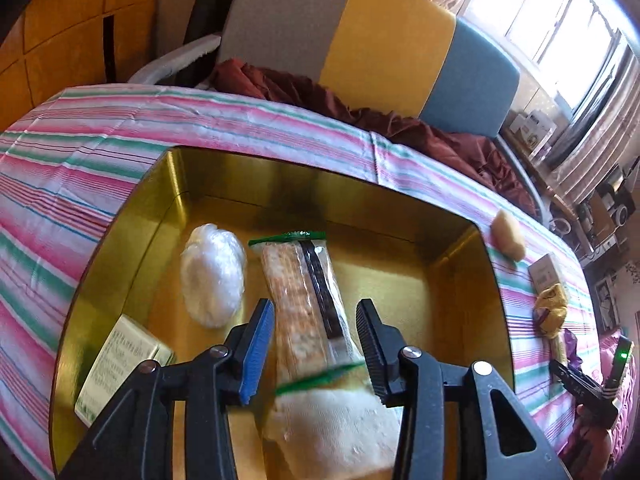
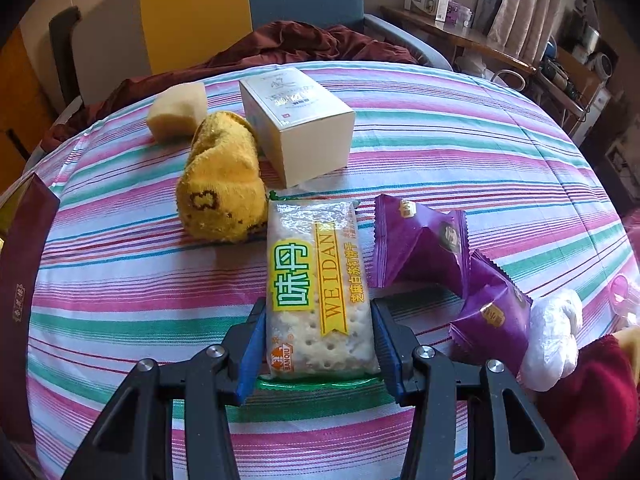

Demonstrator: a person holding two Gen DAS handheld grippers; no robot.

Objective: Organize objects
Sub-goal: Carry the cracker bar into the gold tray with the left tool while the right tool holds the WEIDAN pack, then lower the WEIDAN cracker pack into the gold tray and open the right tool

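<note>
Left wrist view has your left gripper (image 1: pixel 314 344) over the gold box (image 1: pixel 460 264), jaws parted around a cracker packet (image 1: pixel 304 292) lying on the box floor — the pads look clear of the wrapper, so this reads as the release. A white plastic wad (image 1: pixel 214 276) and a small carton (image 1: pixel 116 364) already lie in the box. Right wrist view shows your right gripper (image 2: pixel 318 340) closed on a second cracker packet (image 2: pixel 316 292) lying on the striped tabletop (image 2: pixel 120 280), beside a yellow sock (image 2: pixel 222 188) and purple packets (image 2: pixel 420 240). Next, I'd judge, lift the left straight out, then carry the right packet across — mind the box wall.
</note>
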